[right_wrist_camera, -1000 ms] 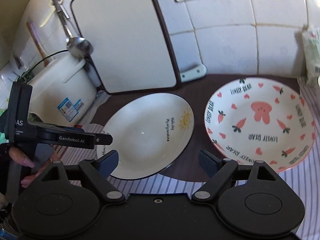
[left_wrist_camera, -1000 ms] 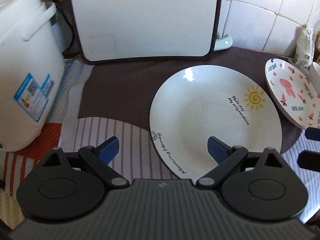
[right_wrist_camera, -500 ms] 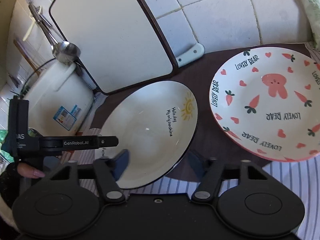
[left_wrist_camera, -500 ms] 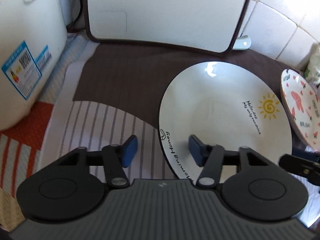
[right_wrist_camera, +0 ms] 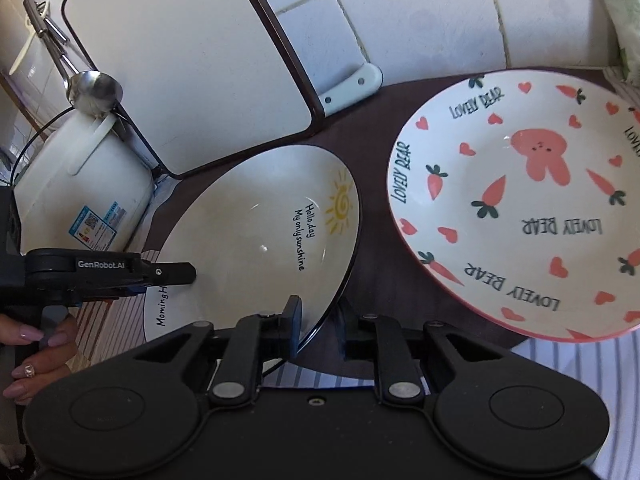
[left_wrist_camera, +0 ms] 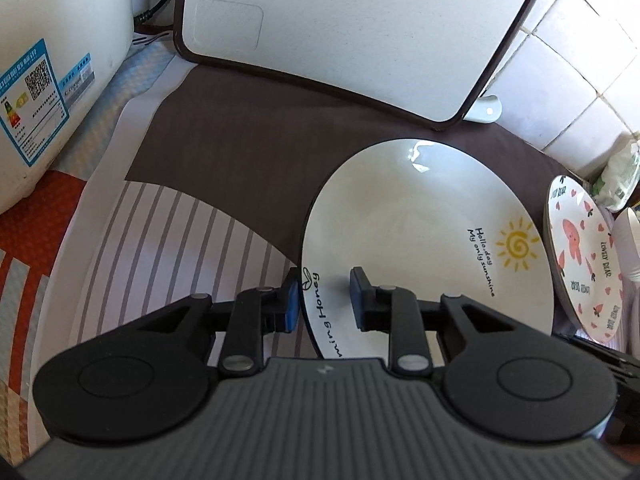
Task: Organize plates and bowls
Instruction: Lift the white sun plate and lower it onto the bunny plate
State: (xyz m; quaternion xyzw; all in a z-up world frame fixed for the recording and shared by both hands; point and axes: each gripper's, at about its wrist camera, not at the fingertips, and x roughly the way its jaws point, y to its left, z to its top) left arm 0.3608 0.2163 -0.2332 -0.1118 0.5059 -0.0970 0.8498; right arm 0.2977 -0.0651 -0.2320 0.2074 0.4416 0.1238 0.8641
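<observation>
A white plate with a yellow sun and black lettering (left_wrist_camera: 420,232) (right_wrist_camera: 248,232) lies on a brown cloth. My left gripper (left_wrist_camera: 324,300) has its closing jaws on the plate's near-left rim, one blue pad under the edge and one on the inside. Seen from the right wrist, that left gripper (right_wrist_camera: 160,284) clamps the rim by the "Morning" lettering. On the plate's near-right rim my right gripper (right_wrist_camera: 320,324) is closing too, its pads pressing either side of the dark edge. A pink-rimmed plate with a bear and carrots (right_wrist_camera: 520,200) (left_wrist_camera: 580,256) lies to the right.
A white cutting board (left_wrist_camera: 340,28) leans on the tiled wall behind the plates. A white rice cooker (left_wrist_camera: 48,80) stands at the left, with a metal ladle (right_wrist_camera: 94,88) hanging above it. A green-printed bag (left_wrist_camera: 616,176) sits at the far right. A person's hand (right_wrist_camera: 32,348) holds the left gripper.
Both grippers came down and closer to the white plate, and their jaws went from wide open to clamped on its rim. The plates have not shifted.
</observation>
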